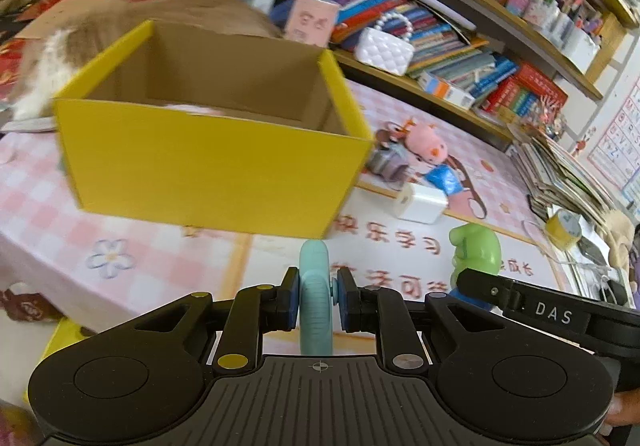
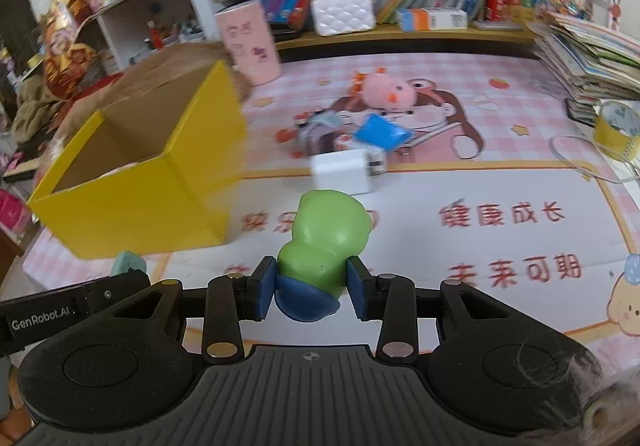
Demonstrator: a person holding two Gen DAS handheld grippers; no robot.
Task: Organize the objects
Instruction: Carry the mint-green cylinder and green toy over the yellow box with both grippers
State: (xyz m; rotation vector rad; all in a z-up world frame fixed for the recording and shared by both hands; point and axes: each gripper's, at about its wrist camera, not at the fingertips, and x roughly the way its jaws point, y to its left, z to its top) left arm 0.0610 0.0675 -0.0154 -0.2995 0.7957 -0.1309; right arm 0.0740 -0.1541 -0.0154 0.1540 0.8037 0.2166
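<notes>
While both grippers carry a load above the pink checked mat [image 2: 500,94], the yellow box [image 1: 208,162] is the thing the coming move turns on. It stands open-topped on the mat's left part, ahead of and above the left gripper [image 1: 318,298] in that view, and ahead and well to the left of the right gripper [image 2: 312,286] in the other. The left hand is judged the nearer of the 2, since the box fills far more of its view. Still loose on the mat, to the right of the box, lie a pink plush pig [image 2: 386,90] and a white charger block [image 2: 346,170].

The right gripper's jaws are clamped on a green figure [image 2: 324,242] with a blue base, its long axis pointing forward along the fingers. The left gripper's jaws pinch a teal ring-shaped thing [image 1: 315,302] edge-on, standing upright between the pads. For either drop, the load likely has to rise over the box's near wall first.
</notes>
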